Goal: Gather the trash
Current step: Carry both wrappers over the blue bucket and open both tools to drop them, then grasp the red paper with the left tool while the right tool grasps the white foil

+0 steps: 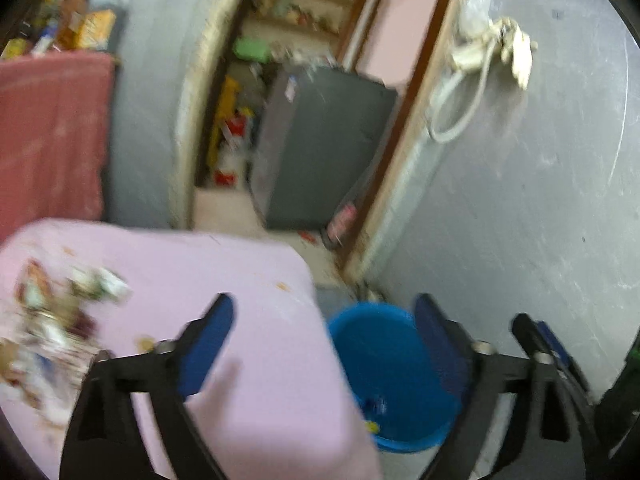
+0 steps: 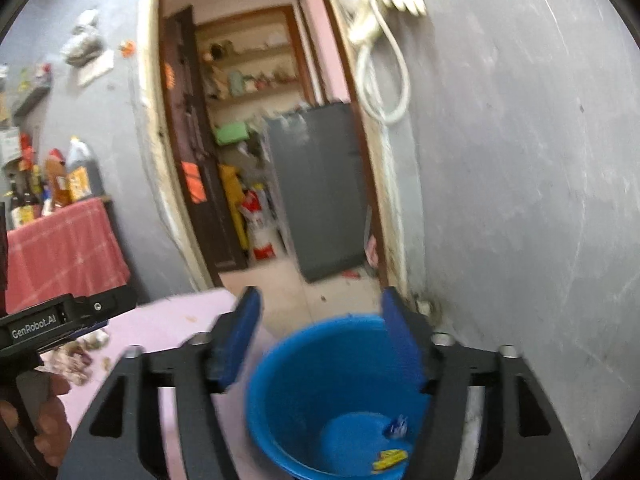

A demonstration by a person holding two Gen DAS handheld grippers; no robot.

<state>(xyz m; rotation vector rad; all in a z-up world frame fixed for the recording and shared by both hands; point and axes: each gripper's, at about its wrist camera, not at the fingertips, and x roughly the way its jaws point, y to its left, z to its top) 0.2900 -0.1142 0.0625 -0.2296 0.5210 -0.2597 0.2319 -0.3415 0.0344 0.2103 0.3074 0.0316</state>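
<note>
A few wrappers already lie in the blue bucket [image 2: 336, 400] on the floor beside the pink surface [image 1: 224, 280], while a heap of trash [image 1: 52, 320] remains there; both the left claw [image 1: 324, 344] and right claw [image 2: 320, 340] gape wide, empty.

Trash pile [image 1: 52, 320] on pink surface [image 1: 240, 280]: blurred, cut by left edge, items unreadable. Blue bucket [image 2: 332, 380]: near rim cut off at bottom; small scraps [image 2: 390, 458] inside too blurred to ID. Far shelf [image 2: 248, 76] contents indistinct.
</note>
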